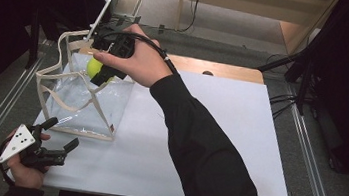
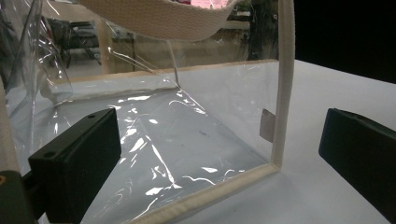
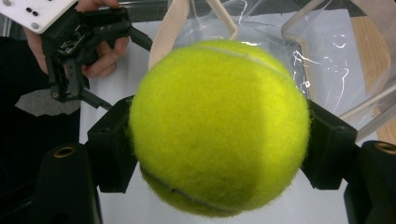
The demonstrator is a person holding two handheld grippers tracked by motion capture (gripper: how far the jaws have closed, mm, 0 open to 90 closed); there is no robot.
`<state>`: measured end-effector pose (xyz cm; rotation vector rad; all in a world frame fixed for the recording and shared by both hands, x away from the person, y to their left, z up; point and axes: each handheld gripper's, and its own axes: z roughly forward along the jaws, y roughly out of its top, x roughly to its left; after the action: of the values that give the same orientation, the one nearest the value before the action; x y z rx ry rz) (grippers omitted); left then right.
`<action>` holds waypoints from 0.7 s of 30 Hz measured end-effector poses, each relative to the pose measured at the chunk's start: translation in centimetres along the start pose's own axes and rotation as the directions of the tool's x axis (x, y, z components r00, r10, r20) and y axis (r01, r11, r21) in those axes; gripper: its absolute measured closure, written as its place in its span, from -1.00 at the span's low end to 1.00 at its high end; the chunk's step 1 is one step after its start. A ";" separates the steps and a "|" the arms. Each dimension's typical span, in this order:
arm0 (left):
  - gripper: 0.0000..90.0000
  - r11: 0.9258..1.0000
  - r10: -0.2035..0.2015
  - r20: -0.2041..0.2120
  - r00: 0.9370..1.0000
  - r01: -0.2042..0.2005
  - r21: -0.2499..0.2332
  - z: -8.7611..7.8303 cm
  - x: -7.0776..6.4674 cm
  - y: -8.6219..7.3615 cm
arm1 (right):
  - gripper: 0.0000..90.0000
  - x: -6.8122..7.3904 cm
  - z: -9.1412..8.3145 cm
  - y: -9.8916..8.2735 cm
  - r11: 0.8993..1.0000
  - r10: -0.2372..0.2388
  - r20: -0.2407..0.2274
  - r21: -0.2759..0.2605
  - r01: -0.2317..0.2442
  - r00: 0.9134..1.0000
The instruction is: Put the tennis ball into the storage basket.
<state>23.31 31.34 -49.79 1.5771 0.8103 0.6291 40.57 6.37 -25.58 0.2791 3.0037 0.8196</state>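
white table (image 1: 216,148) | wooden strip at far edge (image 1: 221,69) | grey floor (image 1: 316,160) | black cables (image 1: 283,99)

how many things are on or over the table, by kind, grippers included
tennis ball: 1, yellow-green, clamped in the right gripper
clear bag with cream straps: 1
grippers: 2, counting the left gripper, open beside the bag
total: 4

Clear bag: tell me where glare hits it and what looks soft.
Left gripper view: white glare streaks the clear bag, and the near jaws look soft. Right gripper view: the tennis ball is sharp, shaded underneath. High view: dark surroundings, with mild sheen on the bag.
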 end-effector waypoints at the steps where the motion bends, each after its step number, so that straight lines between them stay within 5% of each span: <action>1: -1.00 1.000 0.000 0.000 1.000 0.000 0.000 0.0 0.0 0.0 | -0.47 -0.1 0.1 0.0 1.000 0.000 -0.001 -0.001 0.000 1.000; 21: -1.00 1.000 -0.003 -0.001 1.000 0.003 -0.006 -0.2 -0.1 0.0 | -0.47 -1.6 1.2 1.1 1.000 0.006 -0.012 -0.009 -0.006 1.000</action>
<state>23.15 31.40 -49.80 1.5704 0.8104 0.6292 42.38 7.60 -26.13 0.2843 3.0110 0.8384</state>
